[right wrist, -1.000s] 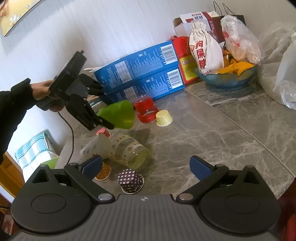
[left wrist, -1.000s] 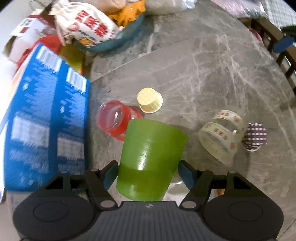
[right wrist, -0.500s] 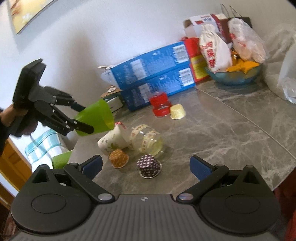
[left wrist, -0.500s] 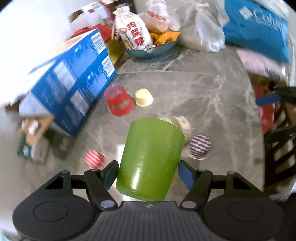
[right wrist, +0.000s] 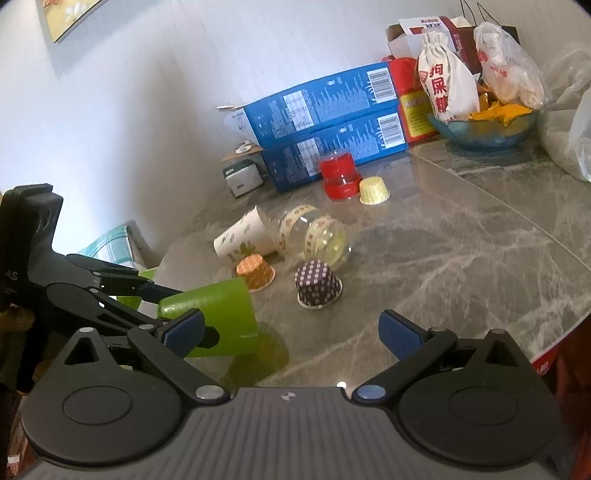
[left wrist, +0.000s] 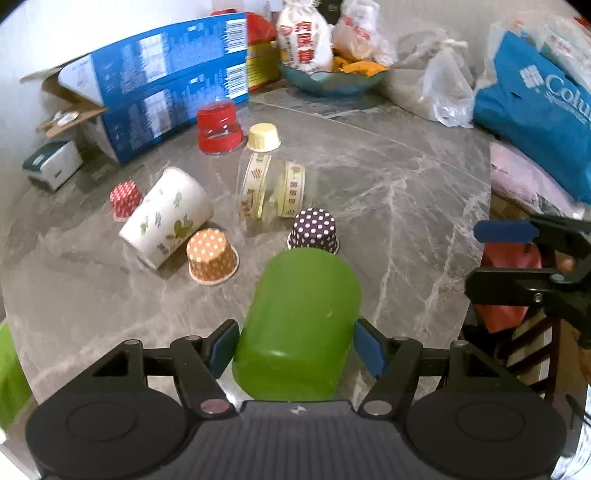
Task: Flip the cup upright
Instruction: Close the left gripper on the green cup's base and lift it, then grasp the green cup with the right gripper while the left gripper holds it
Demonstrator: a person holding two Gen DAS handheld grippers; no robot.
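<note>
Two blue cartons (right wrist: 325,122) lie stacked against the wall at the back of the grey marble table (left wrist: 406,206), the biggest things on it, with one blue-green bowl (right wrist: 484,129) of snack bags beside them. Only the left wrist view takes in the blue shopping bag (left wrist: 535,107) and crumpled plastic bags on the far side; only the right wrist view shows the framed picture (right wrist: 70,14) high on the wall.

One green cup (left wrist: 299,325) is pinched between the blue pads of the left gripper (left wrist: 295,345). From the right wrist view this cup (right wrist: 218,317) is tipped on its side at the table's near edge, the wide mouth facing right, its lower rim close to or touching the marble above a green reflection; I cannot tell which.

One white floral paper cup (left wrist: 166,218) and one clear glass with patterned bands (left wrist: 275,188) lie on their sides, touching. One red jar (left wrist: 219,127) stands mouth down. Four small baking cups sit upside down: yellow (left wrist: 263,137), red dotted (left wrist: 125,199), orange dotted (left wrist: 211,256) and purple dotted (left wrist: 313,230). The red dotted one is hidden from the right wrist view.

The right gripper (right wrist: 291,328) hangs with its tongs spread wide, holding nothing.
</note>
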